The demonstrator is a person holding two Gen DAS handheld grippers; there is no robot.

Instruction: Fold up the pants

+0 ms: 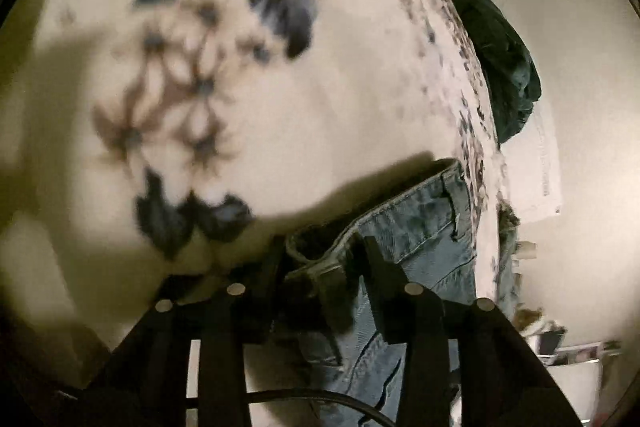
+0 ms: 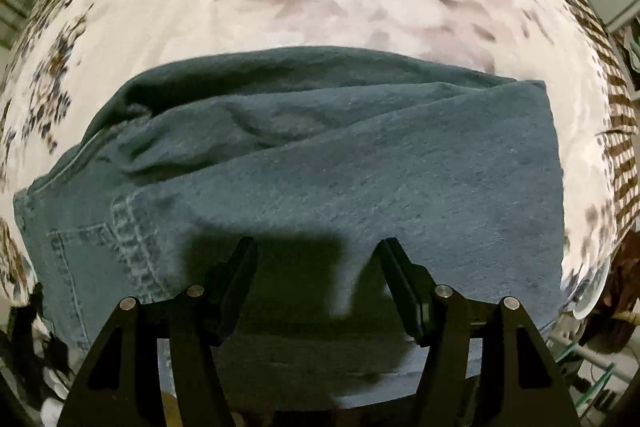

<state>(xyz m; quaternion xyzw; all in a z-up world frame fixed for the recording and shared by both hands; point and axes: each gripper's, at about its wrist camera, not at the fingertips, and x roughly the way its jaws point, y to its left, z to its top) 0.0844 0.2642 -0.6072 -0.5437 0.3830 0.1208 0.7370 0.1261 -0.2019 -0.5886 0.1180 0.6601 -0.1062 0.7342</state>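
My left tongs point(image 1: 320, 259) are pinching the waistband of the light blue jeans point(image 1: 416, 227) at the edge of the flowery bedspread point(image 1: 320, 115) — fabric bunched between the tips. My right tongs point(image 2: 318, 259) hang spread over folded dark jeans point(image 2: 340, 155) — holding nothing.

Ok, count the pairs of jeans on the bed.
2. Light jeans at the bed's edge, waistband gripped in the left fingers. Dark jeans lie folded below the open right fingers. More may lie out of view.
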